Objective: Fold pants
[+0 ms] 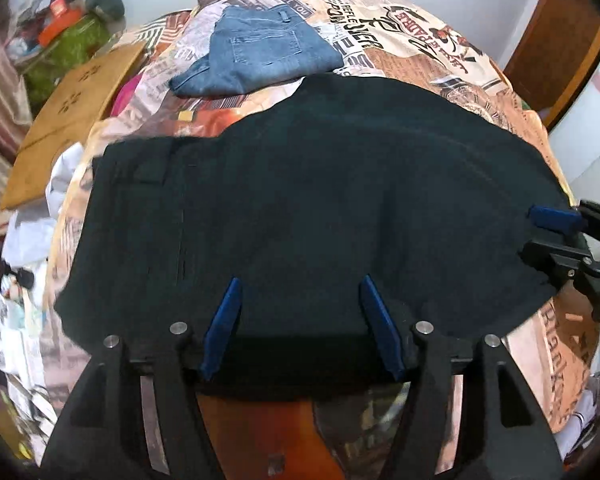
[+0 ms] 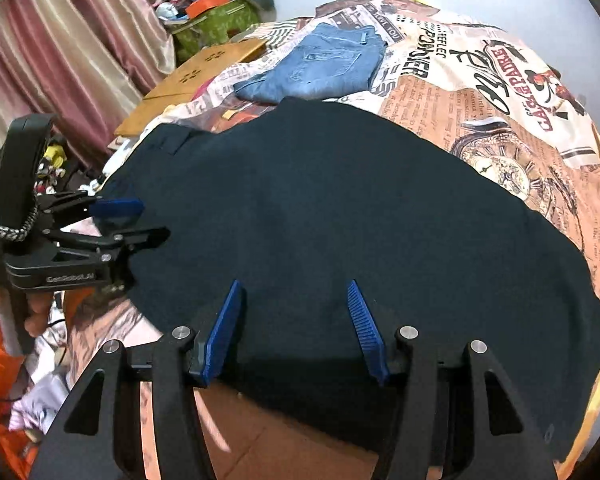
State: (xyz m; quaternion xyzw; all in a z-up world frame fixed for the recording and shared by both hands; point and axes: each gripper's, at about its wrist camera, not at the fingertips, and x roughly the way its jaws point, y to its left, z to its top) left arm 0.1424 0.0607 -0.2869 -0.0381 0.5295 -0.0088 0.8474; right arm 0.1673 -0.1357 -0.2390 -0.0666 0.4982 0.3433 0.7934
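**Desk:** Grippers first: how do they stand?

**Photographer:** Left gripper (image 1: pixel 300 292) hangs over the near edge of the dark pants (image 1: pixel 308 208), its blue fingers (image 1: pixel 224 320) spread apart with only flat cloth below them; nothing is pinched. Right gripper (image 2: pixel 292 296) is much the same, fingers (image 2: pixel 364 328) parted to a middling gap above the near hem, clamping nothing that I can see.

**Desk:** Where do the pants lie?

**Photographer:** Spread flat across the bed, a wide dark shape running from left to right in both wrist views. The waistband end with its belt loop (image 2: pixel 172 140) lies at the left. Each gripper shows in the other's view: the right one (image 1: pixel 556 224) at the right end of the cloth, the left one (image 2: pixel 116 216) at the left end, with a hand (image 2: pixel 36 312) gripping its handle below.

**Desk:** And around them?

**Photographer:** Folded blue jeans (image 1: pixel 256 60) sit just beyond the far edge of the dark pants, back pocket up. Under both is a bedspread (image 2: pixel 480 92) printed with newspaper columns, lettering and a pocket watch. A brown cardboard sheet (image 1: pixel 72 108) lies off the bed's left side. Farther back, a green box (image 2: pixel 216 24) carries an orange box (image 2: pixel 208 0) amid clutter, beside a striped pink curtain (image 2: pixel 60 52). A wooden door frame (image 1: pixel 556 44) stands at the right.
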